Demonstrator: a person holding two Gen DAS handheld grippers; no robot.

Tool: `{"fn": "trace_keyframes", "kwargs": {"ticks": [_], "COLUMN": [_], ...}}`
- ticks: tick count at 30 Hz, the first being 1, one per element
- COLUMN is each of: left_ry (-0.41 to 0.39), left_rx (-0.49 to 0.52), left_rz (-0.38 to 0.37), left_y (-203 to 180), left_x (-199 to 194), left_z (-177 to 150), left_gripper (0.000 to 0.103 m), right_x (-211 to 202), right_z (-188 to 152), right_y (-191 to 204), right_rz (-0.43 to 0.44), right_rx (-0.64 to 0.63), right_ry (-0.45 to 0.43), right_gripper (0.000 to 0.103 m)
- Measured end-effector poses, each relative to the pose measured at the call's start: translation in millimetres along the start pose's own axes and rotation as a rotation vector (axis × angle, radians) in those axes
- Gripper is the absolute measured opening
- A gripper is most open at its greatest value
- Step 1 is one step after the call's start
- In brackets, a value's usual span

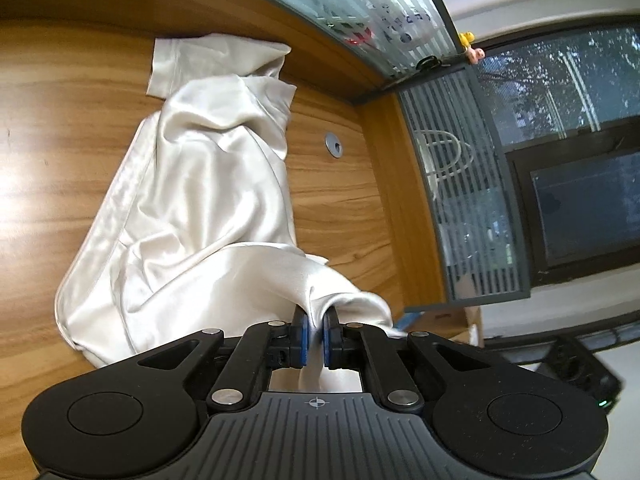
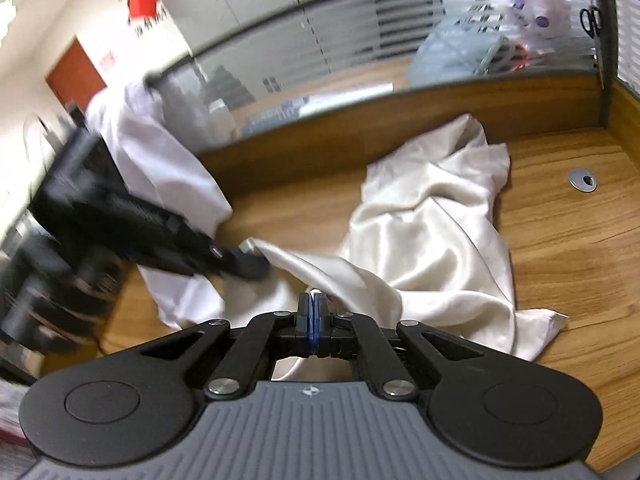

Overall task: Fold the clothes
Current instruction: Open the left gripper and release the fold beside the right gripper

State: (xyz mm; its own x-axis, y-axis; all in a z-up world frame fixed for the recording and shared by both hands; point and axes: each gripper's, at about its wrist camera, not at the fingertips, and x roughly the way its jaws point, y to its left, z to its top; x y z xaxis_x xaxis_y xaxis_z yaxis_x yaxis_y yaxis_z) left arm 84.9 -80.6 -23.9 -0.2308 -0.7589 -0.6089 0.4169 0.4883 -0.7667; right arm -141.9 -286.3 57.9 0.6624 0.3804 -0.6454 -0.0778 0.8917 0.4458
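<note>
the crumpled cream satin garment [image 1: 192, 208] was pinched by both the left gripper [image 1: 315, 326] and right gripper [image 2: 313, 312], and slippage of the slick fabric was feared.

Cream satin garment [image 1: 192, 200], crumpled lengthwise on desk, near edge lifted.
</note>
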Motion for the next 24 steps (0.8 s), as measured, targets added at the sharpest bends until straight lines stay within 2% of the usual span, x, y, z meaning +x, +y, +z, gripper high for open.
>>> {"fn": "trace_keyframes", "kwargs": {"ticks": [3, 5, 11, 15, 19, 22, 24], "left_ry": [-0.031, -0.058, -0.134, -0.132, -0.079, -0.004, 0.05], "left_rx": [0.048, 0.102, 0.341, 0.47, 0.488, 0.491, 0.479], "left_rz": [0.004, -0.021, -0.051, -0.035, -0.022, 0.015, 0.043], "left_y": [-8, -18, -61, -84, -88, -88, -85], "left_x": [-5, -11, -35, -34, -18, -1, 10], "left_z": [-1, -3, -8, -8, 1, 6, 8], "left_gripper": [0.027, 0.051, 0.057, 0.057, 0.056, 0.055, 0.048], "right_x": [-22, -36, -61, -66, -63, -61, -59], "right_z": [7, 11, 16, 14, 9, 4, 0], "right_y": [-3, -5, -6, -4, 2, 10, 13], "right_rz": [0.072, 0.103, 0.116, 0.118, 0.127, 0.121, 0.109], "right_rx": [0.071, 0.11, 0.133, 0.12, 0.091, 0.057, 0.039], "right_ry": [-0.066, -0.111, -0.176, -0.181, -0.162, -0.144, -0.133], "right_gripper": [0.0, 0.0, 0.0, 0.0, 0.0, 0.001, 0.0]}}
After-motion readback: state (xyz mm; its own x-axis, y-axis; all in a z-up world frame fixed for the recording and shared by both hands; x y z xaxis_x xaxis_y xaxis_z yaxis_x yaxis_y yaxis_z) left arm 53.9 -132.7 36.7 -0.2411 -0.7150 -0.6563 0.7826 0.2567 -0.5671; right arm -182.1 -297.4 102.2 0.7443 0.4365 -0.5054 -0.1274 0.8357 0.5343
